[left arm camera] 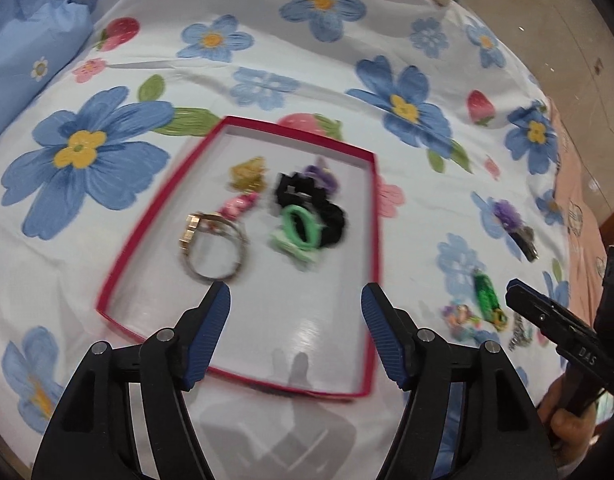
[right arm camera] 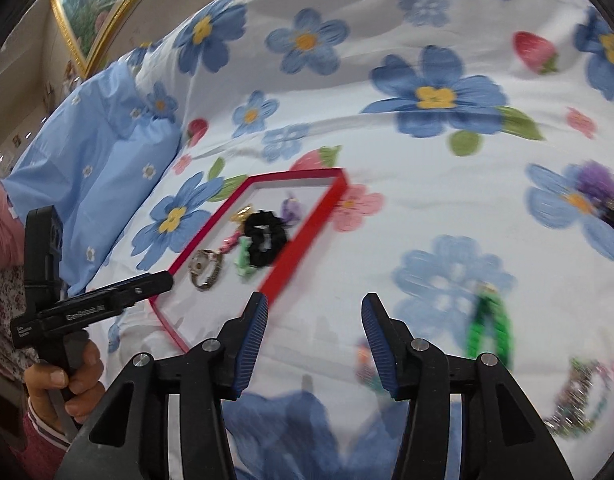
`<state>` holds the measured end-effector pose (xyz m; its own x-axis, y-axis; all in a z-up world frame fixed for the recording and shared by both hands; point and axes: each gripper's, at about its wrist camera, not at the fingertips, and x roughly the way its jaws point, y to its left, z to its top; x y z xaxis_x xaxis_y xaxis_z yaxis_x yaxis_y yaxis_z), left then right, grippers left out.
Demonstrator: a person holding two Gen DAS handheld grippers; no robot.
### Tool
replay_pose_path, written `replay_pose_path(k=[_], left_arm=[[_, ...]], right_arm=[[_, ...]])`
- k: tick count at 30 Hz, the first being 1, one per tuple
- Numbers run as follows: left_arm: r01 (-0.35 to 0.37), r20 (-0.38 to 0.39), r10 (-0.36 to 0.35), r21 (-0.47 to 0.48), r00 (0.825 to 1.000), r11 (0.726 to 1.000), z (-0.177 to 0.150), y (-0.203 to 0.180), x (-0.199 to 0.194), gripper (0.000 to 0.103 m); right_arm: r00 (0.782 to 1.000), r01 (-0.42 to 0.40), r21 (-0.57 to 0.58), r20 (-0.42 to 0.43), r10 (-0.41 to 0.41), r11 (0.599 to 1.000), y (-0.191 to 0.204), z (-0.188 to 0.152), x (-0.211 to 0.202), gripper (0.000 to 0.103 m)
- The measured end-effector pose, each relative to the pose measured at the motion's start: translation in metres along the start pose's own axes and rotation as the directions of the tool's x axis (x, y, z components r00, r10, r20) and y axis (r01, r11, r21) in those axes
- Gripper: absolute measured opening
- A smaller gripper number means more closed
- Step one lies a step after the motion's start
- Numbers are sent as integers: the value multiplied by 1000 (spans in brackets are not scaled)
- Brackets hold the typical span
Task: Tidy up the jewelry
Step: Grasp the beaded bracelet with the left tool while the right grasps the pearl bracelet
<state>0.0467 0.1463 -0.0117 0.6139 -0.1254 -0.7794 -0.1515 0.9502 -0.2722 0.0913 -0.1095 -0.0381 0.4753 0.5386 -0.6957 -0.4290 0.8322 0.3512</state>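
Note:
A red-rimmed tray (left arm camera: pixel 243 124) with a white floor lies on the flowered bedsheet. In it lie a gold watch (left arm camera: pixel 213 248), a pink clip (left arm camera: pixel 239 206), a gold clip (left arm camera: pixel 247 174), a black scrunchie (left arm camera: pixel 307 204), a green hair tie (left arm camera: pixel 299 228) and a purple piece (left arm camera: pixel 321 172). My left gripper (left arm camera: pixel 295 304) is open and empty over the tray's near part. My right gripper (right arm camera: pixel 313 318) is open and empty above the sheet, right of the tray (right arm camera: pixel 303 232). A green clip (right arm camera: pixel 489 326), a beaded bracelet (right arm camera: pixel 579 404) and a small colourful piece (right arm camera: pixel 365 364) lie near it.
A purple flower clip (left arm camera: pixel 511 220) lies further right on the sheet. A light blue pillow (right arm camera: pixel 91 152) sits left of the tray. A framed picture (right arm camera: pixel 99 12) hangs on the wall behind. The bed's right edge (left arm camera: pixel 563 184) drops to a brown floor.

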Motion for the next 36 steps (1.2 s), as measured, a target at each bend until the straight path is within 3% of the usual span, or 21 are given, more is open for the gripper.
replay_pose_path(k=[11,21,31,36], left_arm=[[55,-55,-48,136,997,989,-21,-66,13,68],[83,-115,-59,220,992,972,-36,-109,36,68],[96,-159,-54,269,986,958,-39,-135,60,68],[105,-169,-56,299,984,948,-37,-147,70,68]], right_arm=[[990,118,138,65,-128,983,-75,-35,-63,51],[974,199,228,61,-218,953,-125,-68,-94,51],[963,252,207,41,-266,945,-136,-76,-94,50],[960,273,157,18,-279,949,-133,-70,-83,39]])
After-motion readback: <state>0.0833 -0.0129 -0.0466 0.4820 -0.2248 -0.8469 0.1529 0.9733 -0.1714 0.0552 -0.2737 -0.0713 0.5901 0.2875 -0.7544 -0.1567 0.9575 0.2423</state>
